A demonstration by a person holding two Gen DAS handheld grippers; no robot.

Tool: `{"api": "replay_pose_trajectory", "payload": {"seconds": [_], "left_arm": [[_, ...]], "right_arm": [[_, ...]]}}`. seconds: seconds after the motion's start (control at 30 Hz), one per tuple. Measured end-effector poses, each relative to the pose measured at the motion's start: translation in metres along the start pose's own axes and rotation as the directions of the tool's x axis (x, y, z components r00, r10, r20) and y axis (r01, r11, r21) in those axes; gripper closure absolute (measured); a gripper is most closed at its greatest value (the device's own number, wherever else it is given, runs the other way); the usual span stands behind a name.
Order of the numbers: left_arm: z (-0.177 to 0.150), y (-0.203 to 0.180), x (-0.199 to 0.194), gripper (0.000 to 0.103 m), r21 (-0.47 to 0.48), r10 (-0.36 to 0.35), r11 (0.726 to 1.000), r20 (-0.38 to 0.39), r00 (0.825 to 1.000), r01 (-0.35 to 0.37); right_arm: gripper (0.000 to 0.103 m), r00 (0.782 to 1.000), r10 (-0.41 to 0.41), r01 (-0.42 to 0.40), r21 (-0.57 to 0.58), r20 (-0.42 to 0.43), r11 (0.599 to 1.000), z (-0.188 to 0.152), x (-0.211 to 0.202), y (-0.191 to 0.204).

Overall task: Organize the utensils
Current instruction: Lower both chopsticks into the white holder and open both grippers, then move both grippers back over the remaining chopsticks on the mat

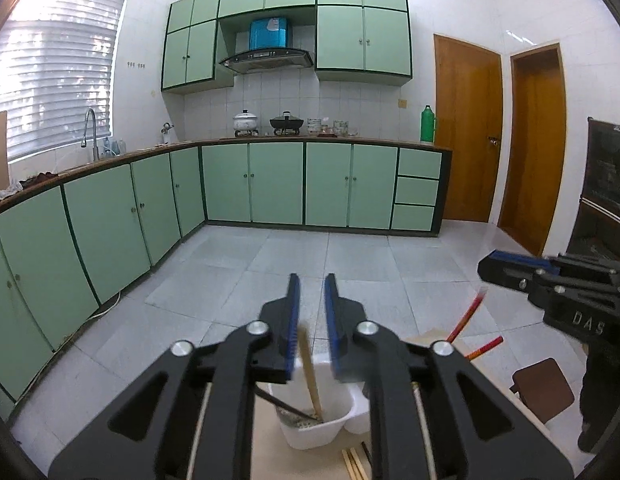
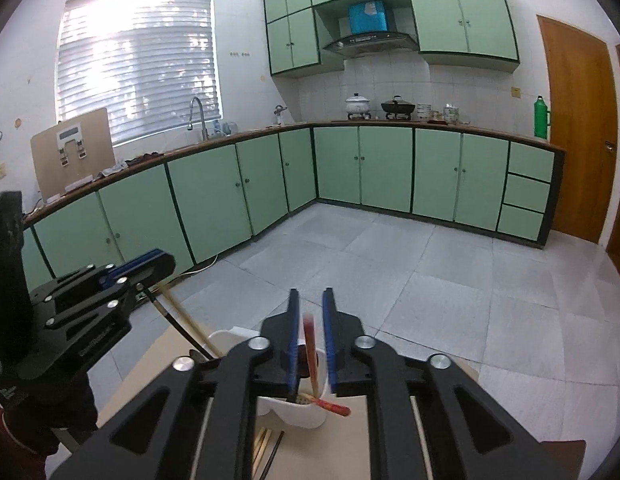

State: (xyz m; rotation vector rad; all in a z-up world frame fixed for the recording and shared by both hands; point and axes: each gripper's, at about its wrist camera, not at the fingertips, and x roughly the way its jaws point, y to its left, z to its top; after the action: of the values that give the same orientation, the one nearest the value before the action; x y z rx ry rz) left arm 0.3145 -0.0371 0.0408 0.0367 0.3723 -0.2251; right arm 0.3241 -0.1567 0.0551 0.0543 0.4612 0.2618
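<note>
A white plastic utensil holder (image 1: 310,434) (image 2: 300,416) stands on a tan table top. My left gripper (image 1: 312,280) hovers above its left compartment, jaws a little apart. A pale wooden chopstick (image 1: 310,372) stands loose between them, its lower end in the holder beside a black chopstick (image 1: 280,403). My right gripper (image 2: 311,294) hangs over the right compartment. A blurred red chopstick (image 2: 310,346) stands in the gap, touching neither pad, while a second red chopstick (image 2: 330,406) leans out. Each wrist view shows the other gripper at its edge: right (image 1: 492,264), left (image 2: 164,260).
Loose chopsticks (image 1: 354,464) (image 2: 262,446) lie on the table (image 2: 150,364) in front of the holder. A brown square piece (image 1: 542,388) lies at the right. Beyond the table edge are a grey tiled floor (image 1: 310,252) and green kitchen cabinets.
</note>
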Motion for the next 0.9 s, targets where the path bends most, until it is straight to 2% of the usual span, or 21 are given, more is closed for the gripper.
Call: {"api": "replay_pose_trajectory", "payload": {"seconds": [0.17, 0.27, 0.33, 0.4, 0.47, 0.63, 0.77, 0.9], "left_arm": [[-0.004, 0.004, -0.027, 0.066, 0.001, 0.006, 1.000, 0.023, 1.000, -0.006], [-0.012, 0.003, -0.048, 0.051, -0.005, 0.007, 1.000, 0.030, 1.000, -0.007], [-0.024, 0.003, -0.065, 0.041, -0.008, 0.010, 1.000, 0.036, 0.999, -0.009], [-0.039, 0.002, -0.079, 0.033, -0.009, 0.012, 1.000, 0.033, 0.999, -0.012], [-0.053, 0.000, -0.089, 0.030, -0.014, 0.010, 1.000, 0.022, 1.000, -0.009], [-0.105, 0.000, -0.106, 0.022, -0.035, 0.026, 0.999, -0.051, 0.998, -0.027], [-0.139, 0.003, -0.112, 0.019, -0.041, 0.041, 0.998, -0.116, 0.992, -0.046], [-0.173, 0.010, -0.110, 0.018, -0.069, 0.053, 0.995, -0.210, 0.976, -0.069]], "right_arm": [[0.063, 0.999, -0.025, 0.024, 0.023, 0.033, 0.999, -0.007, -0.024, -0.009], [0.051, 0.998, -0.038, 0.037, 0.022, 0.056, 0.999, -0.017, -0.043, -0.010], [0.040, 0.997, -0.043, 0.042, 0.024, 0.070, 0.999, -0.029, -0.057, -0.010], [0.036, 0.996, -0.041, 0.038, 0.034, 0.078, 0.999, -0.044, -0.071, -0.009], [0.025, 0.996, -0.045, 0.041, 0.046, 0.079, 0.998, -0.059, -0.081, -0.007], [0.011, 0.997, -0.053, 0.050, 0.069, 0.048, 0.996, -0.108, -0.097, 0.001], [0.008, 0.998, -0.070, 0.070, 0.057, -0.006, 0.996, -0.145, -0.099, 0.014], [0.008, 0.996, -0.063, 0.069, 0.080, -0.069, 0.994, -0.176, -0.095, 0.021]]}}
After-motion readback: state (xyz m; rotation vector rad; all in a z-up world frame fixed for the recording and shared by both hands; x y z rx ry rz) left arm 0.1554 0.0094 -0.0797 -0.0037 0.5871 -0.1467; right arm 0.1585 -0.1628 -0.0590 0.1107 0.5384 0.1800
